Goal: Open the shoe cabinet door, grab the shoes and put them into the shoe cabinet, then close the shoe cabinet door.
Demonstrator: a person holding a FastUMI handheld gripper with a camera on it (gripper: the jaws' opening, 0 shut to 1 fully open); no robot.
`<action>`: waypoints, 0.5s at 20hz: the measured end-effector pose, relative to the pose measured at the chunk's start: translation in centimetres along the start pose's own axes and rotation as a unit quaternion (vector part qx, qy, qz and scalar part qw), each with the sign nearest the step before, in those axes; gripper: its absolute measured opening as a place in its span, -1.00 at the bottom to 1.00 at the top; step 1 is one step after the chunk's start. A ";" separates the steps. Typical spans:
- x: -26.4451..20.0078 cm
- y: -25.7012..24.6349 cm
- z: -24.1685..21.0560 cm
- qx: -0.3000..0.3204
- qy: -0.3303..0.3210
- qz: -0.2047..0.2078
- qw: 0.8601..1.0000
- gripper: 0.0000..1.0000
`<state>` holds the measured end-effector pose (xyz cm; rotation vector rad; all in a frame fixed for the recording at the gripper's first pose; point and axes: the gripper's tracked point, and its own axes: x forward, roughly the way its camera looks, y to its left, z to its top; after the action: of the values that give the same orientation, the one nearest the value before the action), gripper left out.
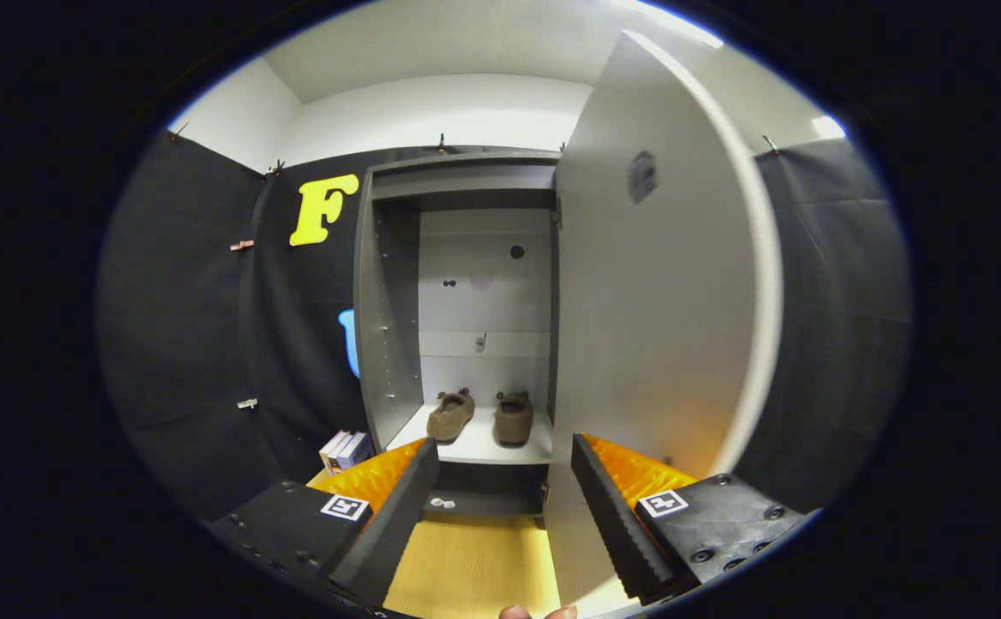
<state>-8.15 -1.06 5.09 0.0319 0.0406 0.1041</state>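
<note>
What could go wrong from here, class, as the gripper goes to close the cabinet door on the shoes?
1. The gripper is open and holds nothing, with the open door close by one finger; a push may slip off its smooth face.
2. The two shoes sit near the shelf's front edge, so a swinging door could possibly clip them.

Looks to me like a staged recording booth, not a real home — black cloth clipped up as walls under plain white walls and ceiling. I see a lone grey shoe cabinet, a wood-look floor, a few books beside it — bare, set-like.
</note>
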 end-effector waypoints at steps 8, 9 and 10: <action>-7.9 -12.1 0.4 0.019 -0.002 -0.084 0.996 0.96; -7.8 -14.0 0.3 0.019 -0.001 -0.100 0.995 0.96; -7.5 -15.5 0.3 0.018 -0.004 -0.113 0.993 0.96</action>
<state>-13.96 -17.29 5.11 0.0635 0.0376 -0.1229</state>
